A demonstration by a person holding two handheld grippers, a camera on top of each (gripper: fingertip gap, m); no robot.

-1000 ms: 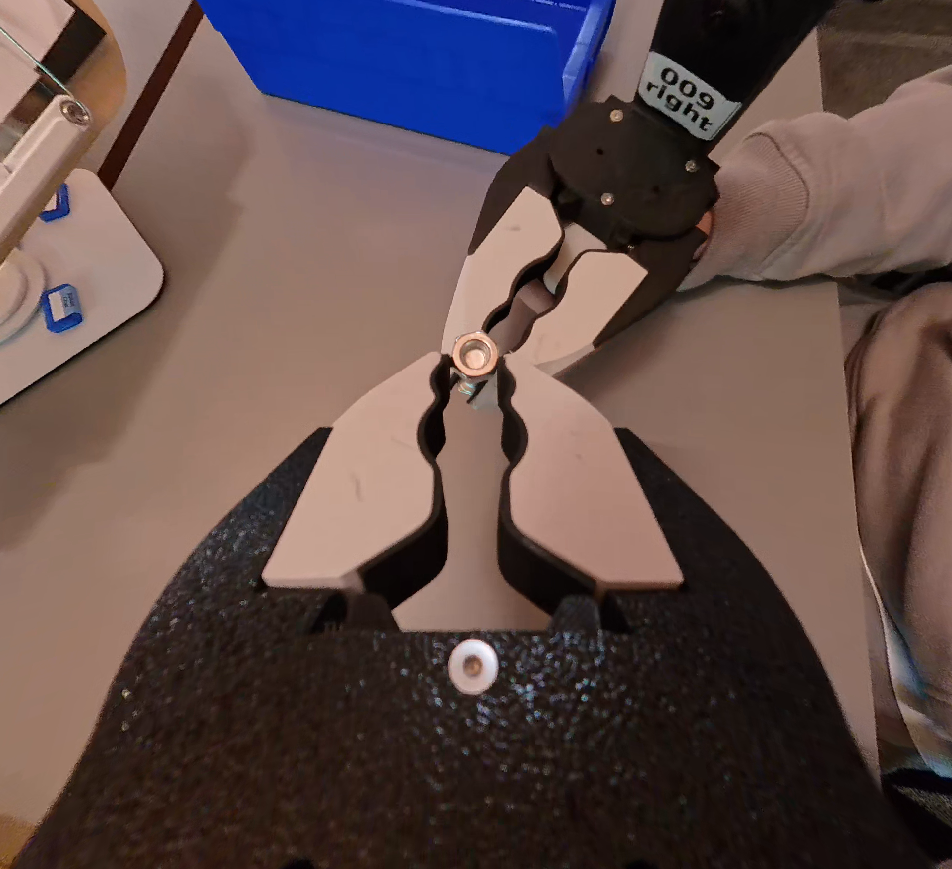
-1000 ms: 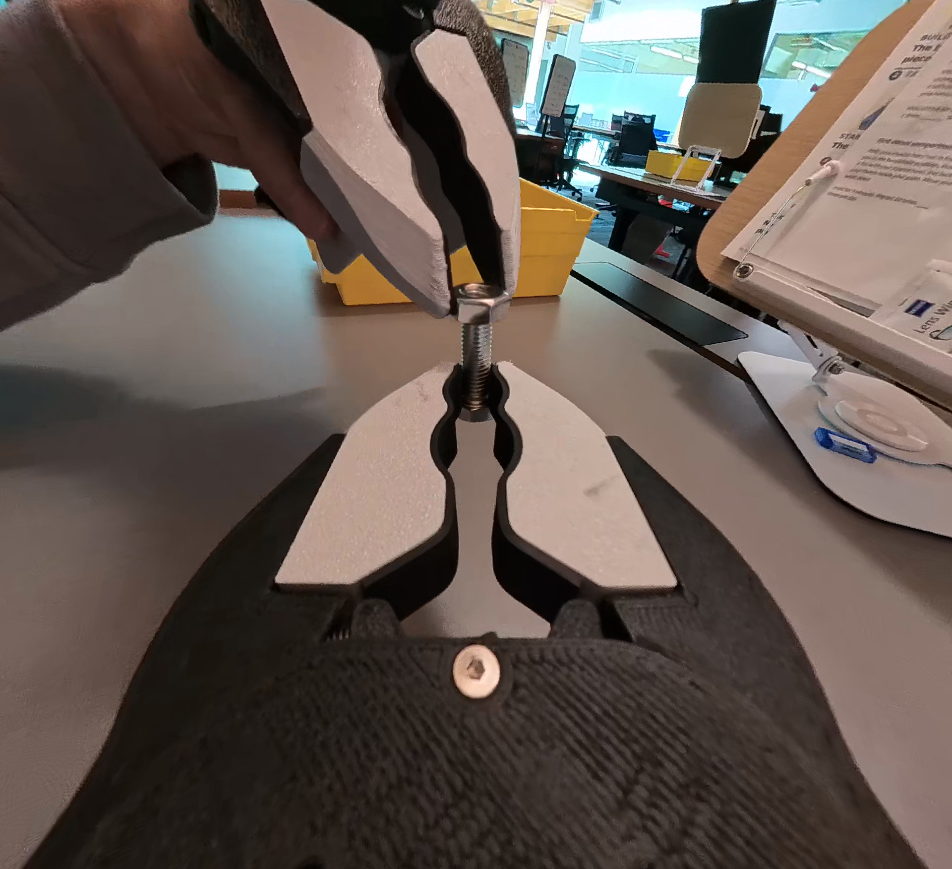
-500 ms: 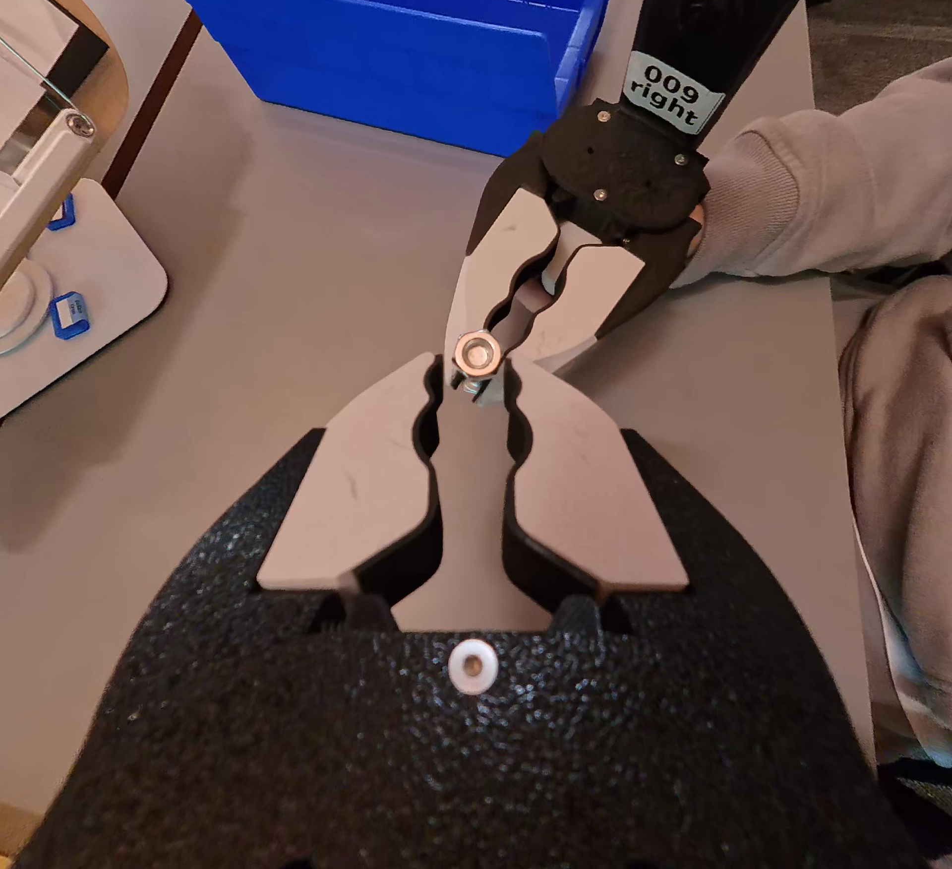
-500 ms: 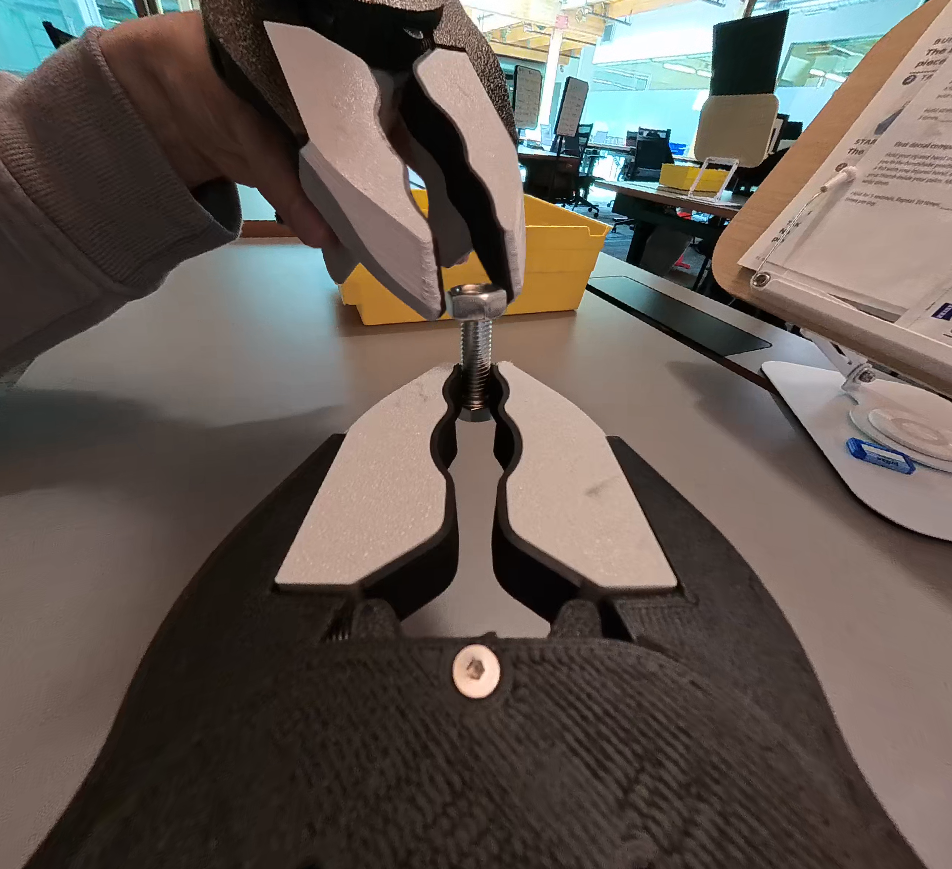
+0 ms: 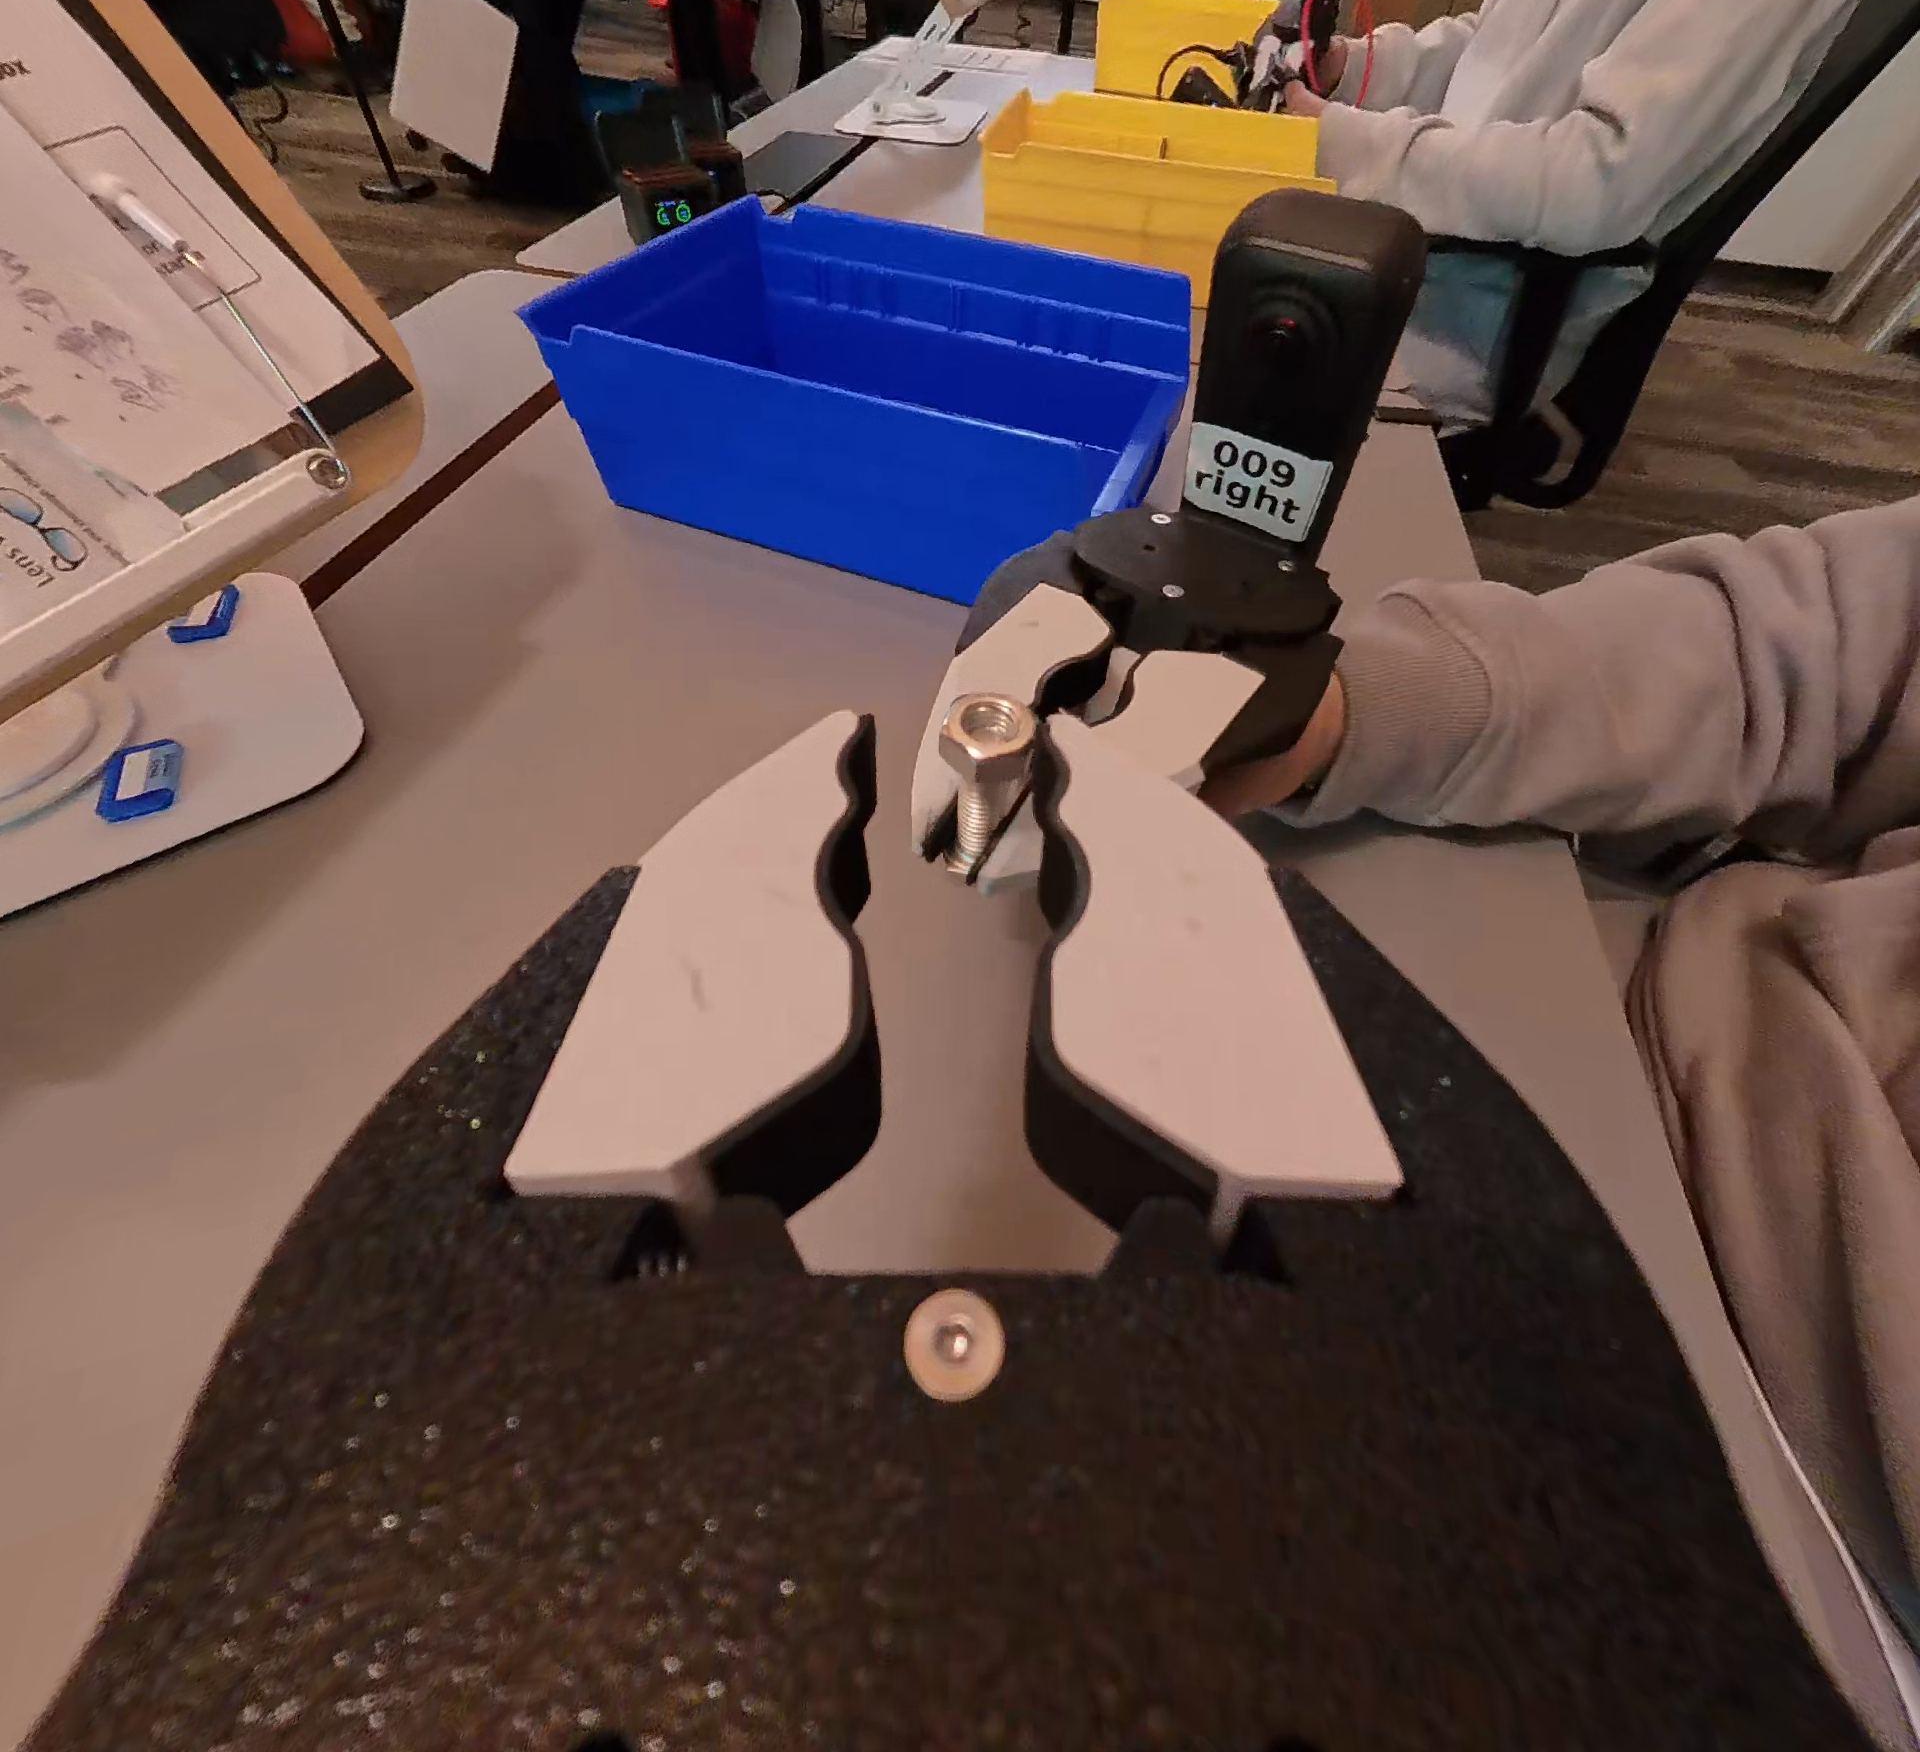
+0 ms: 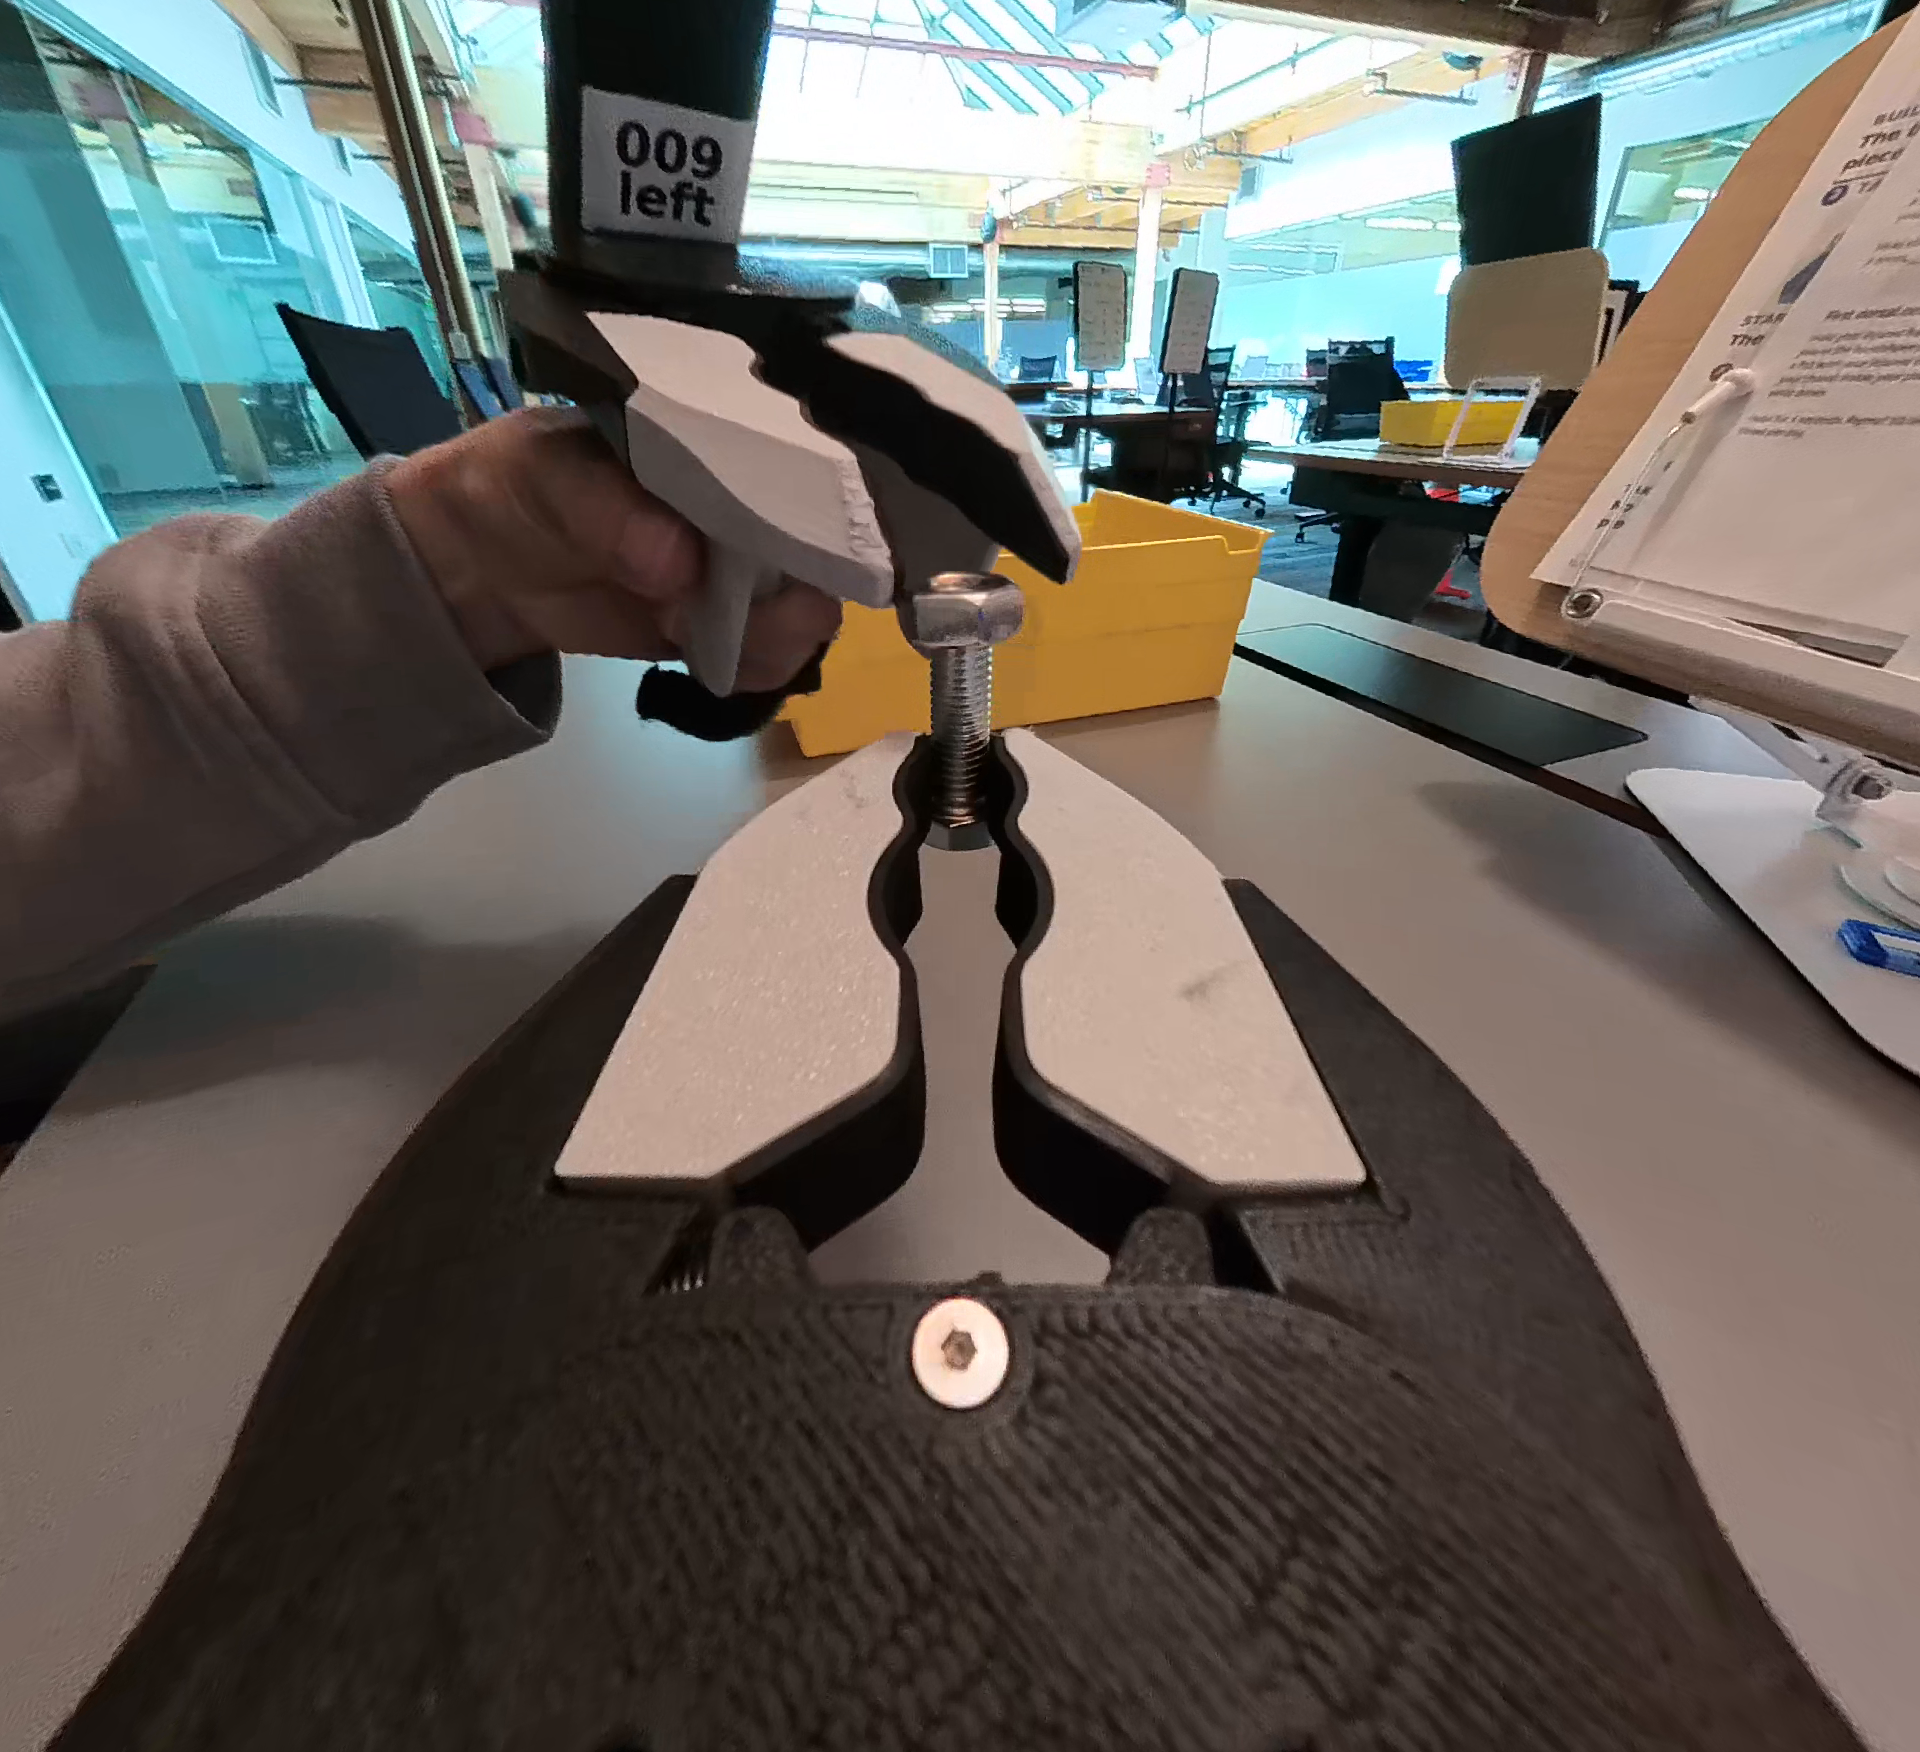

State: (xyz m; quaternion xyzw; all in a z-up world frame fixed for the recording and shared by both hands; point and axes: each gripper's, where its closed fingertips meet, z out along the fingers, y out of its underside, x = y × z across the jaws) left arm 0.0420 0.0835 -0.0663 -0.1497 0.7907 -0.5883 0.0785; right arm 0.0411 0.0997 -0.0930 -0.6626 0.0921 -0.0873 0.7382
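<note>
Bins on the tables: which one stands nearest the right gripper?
The blue bin, directly behind the right gripper; the yellow bins stand farther back on another table.

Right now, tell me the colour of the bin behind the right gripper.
Blue bin; the left wrist view shows it best.

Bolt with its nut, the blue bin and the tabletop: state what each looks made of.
Bolt and nut: bright metal, likely plated steel, judging by the shiny silver threads and glinting hex faces. Blue bin: moulded plastic, going by its even saturated colour, thin walls and slight sheen. Tabletop: smooth matte grey, probably laminate, though the core is hidden.
</note>
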